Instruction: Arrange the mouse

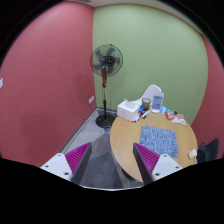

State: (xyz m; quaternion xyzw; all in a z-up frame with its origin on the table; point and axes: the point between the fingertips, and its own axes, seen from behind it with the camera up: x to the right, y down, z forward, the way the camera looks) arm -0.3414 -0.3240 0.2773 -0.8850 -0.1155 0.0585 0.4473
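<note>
A standing fan [106, 62] rises by the red wall. The gripper [112, 160] hangs with jaws wide and empty over the round worktop [128, 140]. Farther right lie a blue patterned mat [161, 138] and a dark object, possibly the mouse [193, 152].
</note>
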